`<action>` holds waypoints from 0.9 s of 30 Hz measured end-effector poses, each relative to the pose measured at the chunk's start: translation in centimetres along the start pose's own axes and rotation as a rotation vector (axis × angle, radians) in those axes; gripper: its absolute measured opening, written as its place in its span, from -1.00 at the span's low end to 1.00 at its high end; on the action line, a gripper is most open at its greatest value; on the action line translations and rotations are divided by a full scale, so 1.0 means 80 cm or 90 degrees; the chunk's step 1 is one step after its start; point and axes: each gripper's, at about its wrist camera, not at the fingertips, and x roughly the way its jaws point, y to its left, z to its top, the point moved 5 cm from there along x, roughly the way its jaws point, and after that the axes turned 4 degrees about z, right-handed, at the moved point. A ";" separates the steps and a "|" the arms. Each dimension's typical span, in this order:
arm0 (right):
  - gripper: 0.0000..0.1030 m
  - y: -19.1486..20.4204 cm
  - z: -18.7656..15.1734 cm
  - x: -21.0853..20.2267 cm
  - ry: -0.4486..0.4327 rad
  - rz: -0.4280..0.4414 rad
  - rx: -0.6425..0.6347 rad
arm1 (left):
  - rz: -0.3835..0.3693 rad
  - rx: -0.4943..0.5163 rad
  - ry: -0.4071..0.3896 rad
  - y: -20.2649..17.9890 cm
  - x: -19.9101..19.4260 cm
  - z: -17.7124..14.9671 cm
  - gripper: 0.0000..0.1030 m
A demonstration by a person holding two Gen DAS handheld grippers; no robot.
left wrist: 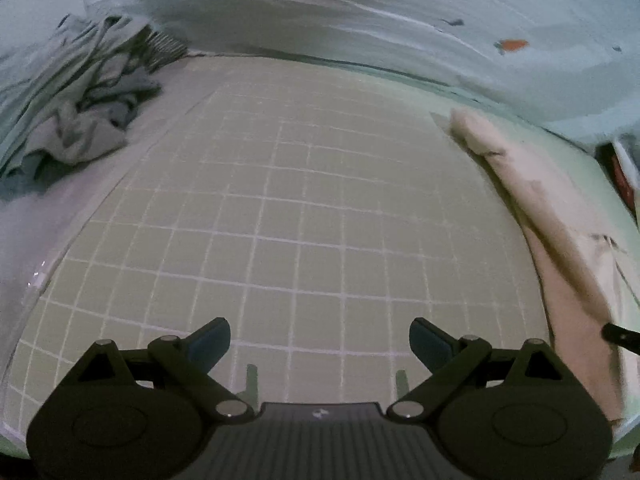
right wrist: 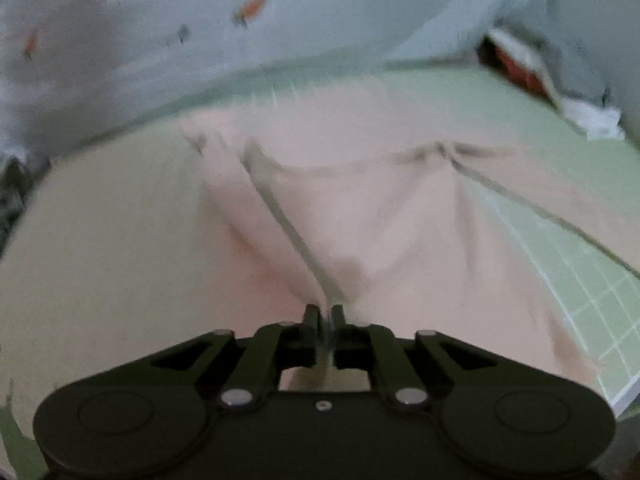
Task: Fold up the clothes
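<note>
while my right gripper [right wrist: 325,316] is clenching the pink garment's [right wrist: 360,208] edge beside the grid mat [left wrist: 280,208], my left gripper [left wrist: 320,344] is hanging released; a thin pinch could be slipping.

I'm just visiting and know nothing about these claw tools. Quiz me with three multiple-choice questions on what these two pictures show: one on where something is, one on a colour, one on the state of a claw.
1. Where does the crumpled clothes pile lie in the left wrist view?
A. far left
B. centre of the mat
C. between the fingers

2. What colour is the garment in the right wrist view?
A. dark blue
B. pale pink
C. black

3. How is the left gripper?
A. shut on cloth
B. open, holding nothing
C. holding a hanger

Answers:
1 A, the pile sits beside the gridded mat, at its far left.
2 B, the cloth is pale pink.
3 B, its fingers stand wide apart over bare mat.
</note>
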 end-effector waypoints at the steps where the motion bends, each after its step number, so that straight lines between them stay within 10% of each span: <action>1: -0.69 -0.003 -0.004 0.001 0.006 -0.003 0.000 | 0.005 0.000 0.001 -0.004 -0.002 -0.003 0.86; 14: -0.13 -0.017 -0.023 -0.014 0.038 0.027 -0.099 | 0.041 -0.077 0.027 -0.053 0.002 -0.021 0.87; 19: 0.30 -0.056 0.004 -0.041 -0.020 0.085 -0.066 | 0.030 -0.068 0.018 -0.102 0.008 -0.013 0.87; 27: 0.43 -0.172 0.058 -0.024 -0.051 0.004 0.058 | 0.035 -0.084 -0.001 -0.160 0.023 0.015 0.87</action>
